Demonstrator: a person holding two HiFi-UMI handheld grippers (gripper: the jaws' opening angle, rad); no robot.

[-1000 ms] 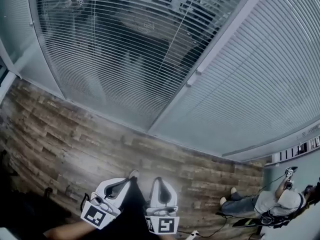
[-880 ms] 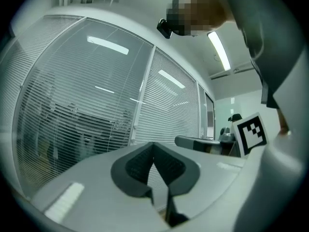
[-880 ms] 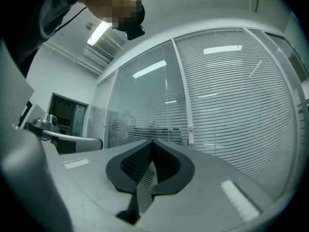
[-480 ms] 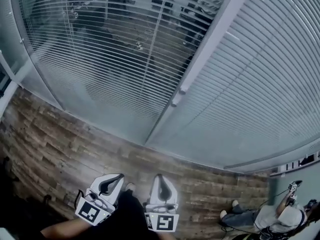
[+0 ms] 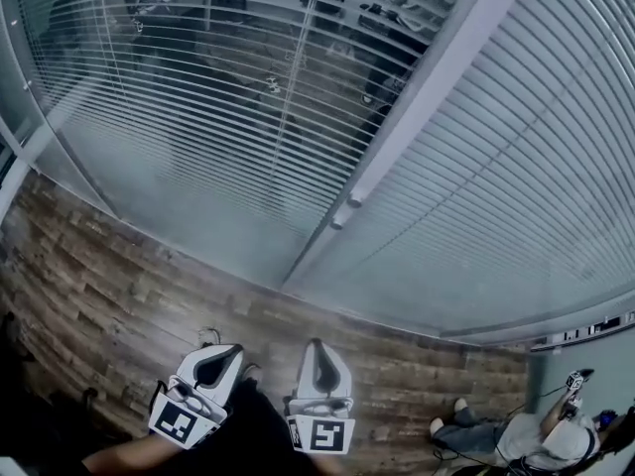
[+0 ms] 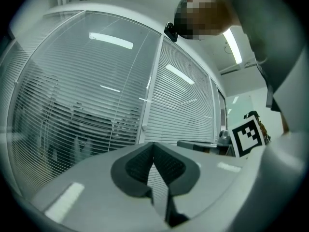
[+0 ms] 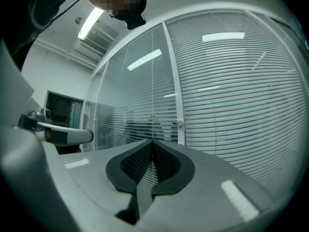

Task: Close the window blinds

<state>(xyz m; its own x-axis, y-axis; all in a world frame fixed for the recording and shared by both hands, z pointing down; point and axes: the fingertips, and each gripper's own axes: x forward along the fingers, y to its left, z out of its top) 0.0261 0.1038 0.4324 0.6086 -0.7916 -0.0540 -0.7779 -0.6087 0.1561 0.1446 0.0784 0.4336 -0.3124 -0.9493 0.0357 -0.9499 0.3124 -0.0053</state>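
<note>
The left window blind (image 5: 198,97) has its slats turned open, and a dark room shows through them. Thin cords (image 5: 295,87) hang down its front. The right blind (image 5: 516,167) has its slats turned flat and opaque. A pale frame post (image 5: 407,127) with a small knob (image 5: 342,216) divides the two. My left gripper (image 5: 220,351) and right gripper (image 5: 317,346) are low in the head view, side by side and well short of the blinds. Both are shut with nothing between the tips. The left gripper view shows the open blind (image 6: 82,110) past the gripper (image 6: 153,144). The right gripper view shows the closed blind (image 7: 236,91) past the gripper (image 7: 152,141).
A wood-plank floor (image 5: 99,286) runs along the foot of the glass wall. A person (image 5: 526,436) sits on the floor at the lower right of the head view. Ceiling lights reflect in the glass (image 6: 111,40).
The head view has shifted down and left, bringing the blinds larger in frame. Both grippers have stayed low, side by side and shut.
</note>
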